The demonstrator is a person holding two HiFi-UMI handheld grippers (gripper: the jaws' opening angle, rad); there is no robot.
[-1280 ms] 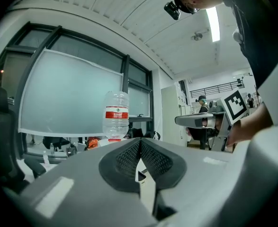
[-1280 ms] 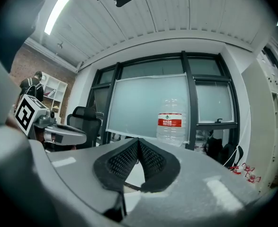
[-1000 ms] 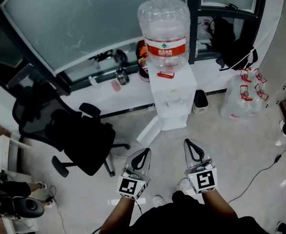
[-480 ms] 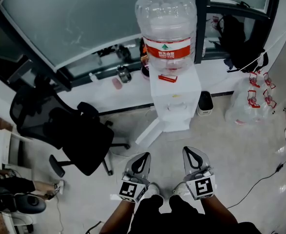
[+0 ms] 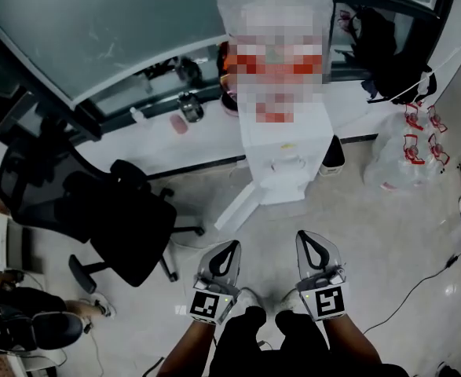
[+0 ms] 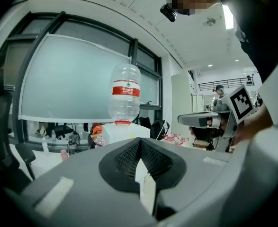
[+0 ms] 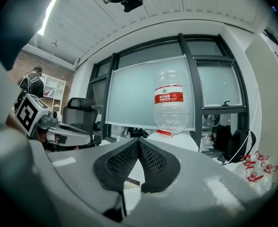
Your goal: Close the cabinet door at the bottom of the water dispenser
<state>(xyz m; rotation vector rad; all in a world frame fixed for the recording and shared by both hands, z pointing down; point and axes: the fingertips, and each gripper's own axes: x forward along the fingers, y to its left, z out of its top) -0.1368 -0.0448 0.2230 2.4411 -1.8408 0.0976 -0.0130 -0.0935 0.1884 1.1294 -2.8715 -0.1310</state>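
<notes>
1. White plastic forms the water dispenser (image 5: pixel 287 149), which stands against the wall under the window with a clear bottle (image 7: pixel 170 105) seated on top. Its bottom cabinet door (image 5: pixel 236 208) hangs swung out toward the left of the head view, well off its frame.
2. The left gripper (image 5: pixel 227 250) and the right gripper (image 5: pixel 312 240) are held side by side, low in front of the person. Both point roughly level at the dispenser and are well apart from it, which reads as an approach with the closing not yet begun.
3. Each gripper's jaws are pressed together with nothing between them. That probably suits the job, since a door needs a blunt tip to push it, not a pinch.
4. The door's free edge lies on the left gripper's side, so that gripper seems the better placed to nudge it shut.
5. A black office chair (image 5: pixel 116 222) stands near the door's left, so a wide sweep from that side could brush it.
</notes>
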